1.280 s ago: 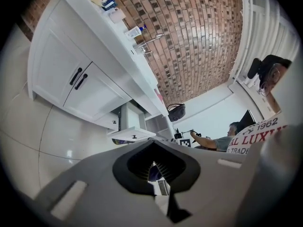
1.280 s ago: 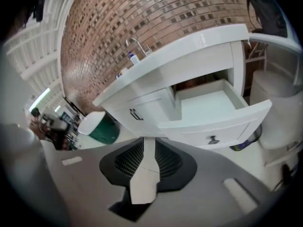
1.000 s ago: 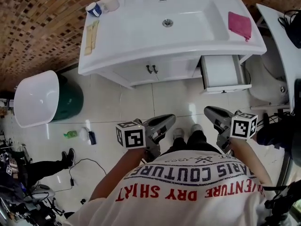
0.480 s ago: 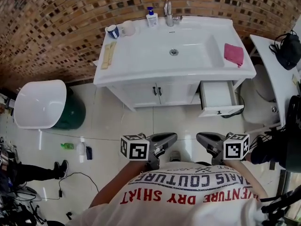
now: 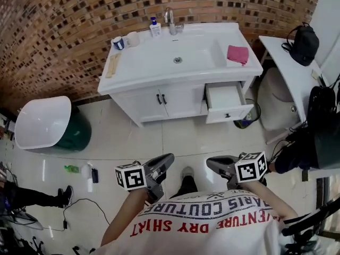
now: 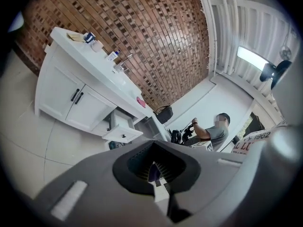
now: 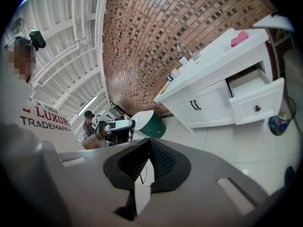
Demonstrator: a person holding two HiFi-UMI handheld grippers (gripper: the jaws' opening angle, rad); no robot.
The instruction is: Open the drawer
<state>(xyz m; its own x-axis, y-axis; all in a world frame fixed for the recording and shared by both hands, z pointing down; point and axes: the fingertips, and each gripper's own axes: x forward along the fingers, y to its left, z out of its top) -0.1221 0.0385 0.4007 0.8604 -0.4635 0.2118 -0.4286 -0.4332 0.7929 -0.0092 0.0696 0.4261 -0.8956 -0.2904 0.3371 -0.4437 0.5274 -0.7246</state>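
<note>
Drawer (image 5: 229, 111) is seen pulled out at the right end of the white sink cabinet (image 5: 144, 103), under the counter (image 5: 130, 64). Left hand-held gripper (image 5: 168, 159) and right hand-held gripper (image 5: 210, 162) are held well apart from it, over the floor. Both pairs of jaws are closed together, with nothing gripped.

We count one counter (image 5: 139, 67) with one sink (image 5: 194, 49), one tap (image 5: 171, 21) and one drawer (image 5: 229, 113). On top we count one soap bottle (image 5: 155, 28), one pink cloth (image 5: 237, 53) and two cups: a blue cup (image 5: 117, 42) and a white cup (image 5: 133, 38). We count one backpack (image 5: 304, 44), one green bin (image 5: 77, 135) and two grippers, the left gripper (image 5: 169, 158) and the right gripper (image 5: 209, 162).
</note>
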